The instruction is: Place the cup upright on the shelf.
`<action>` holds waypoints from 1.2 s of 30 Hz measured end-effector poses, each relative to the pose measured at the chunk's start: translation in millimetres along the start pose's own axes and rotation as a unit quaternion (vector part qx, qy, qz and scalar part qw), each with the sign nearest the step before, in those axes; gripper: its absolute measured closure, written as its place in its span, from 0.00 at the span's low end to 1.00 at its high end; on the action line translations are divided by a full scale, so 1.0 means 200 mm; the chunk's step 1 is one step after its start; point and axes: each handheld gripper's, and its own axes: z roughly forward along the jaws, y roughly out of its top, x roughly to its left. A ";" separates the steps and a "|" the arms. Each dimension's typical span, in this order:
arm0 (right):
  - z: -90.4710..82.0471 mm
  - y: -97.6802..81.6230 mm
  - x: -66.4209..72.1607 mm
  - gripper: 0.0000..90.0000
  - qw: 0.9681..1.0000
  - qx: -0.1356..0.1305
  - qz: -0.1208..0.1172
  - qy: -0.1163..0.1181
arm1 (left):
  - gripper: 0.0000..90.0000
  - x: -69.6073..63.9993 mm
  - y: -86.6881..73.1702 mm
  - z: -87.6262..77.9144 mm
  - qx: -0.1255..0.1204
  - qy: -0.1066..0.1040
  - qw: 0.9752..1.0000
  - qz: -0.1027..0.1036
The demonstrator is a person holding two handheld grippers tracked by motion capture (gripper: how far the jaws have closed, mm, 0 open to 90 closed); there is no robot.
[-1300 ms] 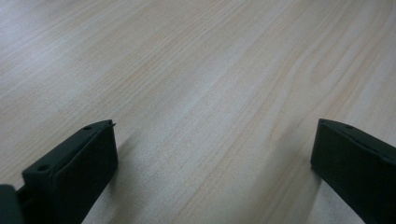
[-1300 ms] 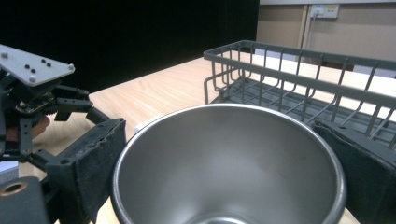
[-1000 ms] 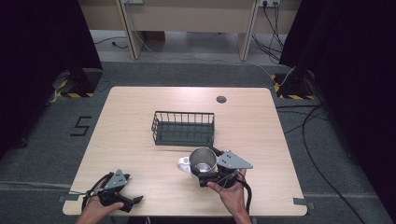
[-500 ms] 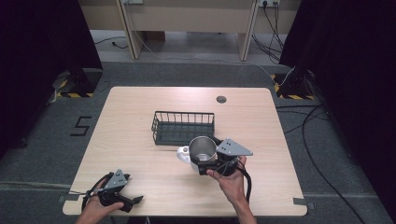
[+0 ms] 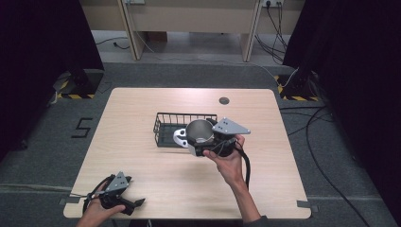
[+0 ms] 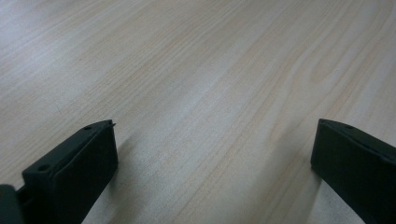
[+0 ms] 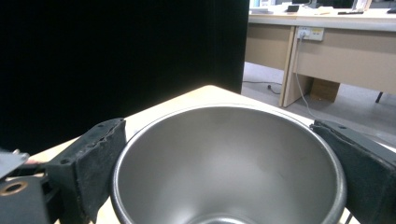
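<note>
Right gripper (image 5: 201, 142) clamped on shiny, empty steel cup (image 5: 199, 131), upright beside black wire basket (image 5: 163, 124).

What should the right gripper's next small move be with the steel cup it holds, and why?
Probably carry the steel cup a little farther over the wire basket and lower it in. The right gripper clamps the cup between its fingers, lifted at the basket's near right corner. A white object already lies inside, so aim beside it.
</note>
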 end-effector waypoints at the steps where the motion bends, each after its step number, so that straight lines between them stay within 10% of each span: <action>1: 0.01 0.02 -0.01 0.07 1.000 -0.001 -0.001 0.000 | 0.00 0.00 0.00 0.00 0.000 0.000 1.000 0.000; 36: 0.45 0.12 -0.26 0.07 0.999 0.030 -0.002 -0.023 | 0.00 0.00 0.00 0.00 0.000 0.001 1.000 0.000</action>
